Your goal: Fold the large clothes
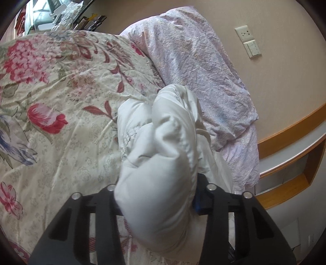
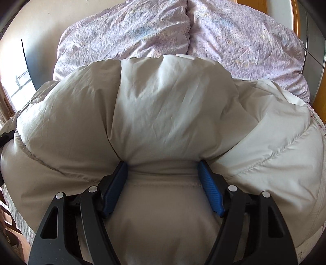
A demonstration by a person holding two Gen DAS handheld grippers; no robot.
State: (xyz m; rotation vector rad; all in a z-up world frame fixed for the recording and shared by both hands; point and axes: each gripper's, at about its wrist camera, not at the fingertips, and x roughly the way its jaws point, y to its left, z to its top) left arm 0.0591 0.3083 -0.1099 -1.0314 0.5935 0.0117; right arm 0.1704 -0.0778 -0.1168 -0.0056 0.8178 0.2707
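Note:
A white puffy down jacket (image 1: 163,142) lies bunched on a floral bedspread (image 1: 61,91). In the left wrist view my left gripper (image 1: 156,195) is shut on a thick padded fold of it. The fabric bulges over the jaws and hides the left pad, so only an edge of the right blue pad (image 1: 196,203) shows. In the right wrist view the jacket (image 2: 163,102) fills most of the picture. My right gripper (image 2: 162,163) stands wide, with both blue pads (image 2: 210,189) pressed into a fat roll of the jacket that creases at the fingertips.
A crumpled lilac duvet (image 1: 193,61) (image 2: 224,36) lies beyond the jacket, against the wall. A wooden shelf unit (image 1: 289,159) stands to the right of the bed. A wall socket and switch (image 1: 247,40) sit above it. Cluttered shelves (image 1: 61,14) are at the far left.

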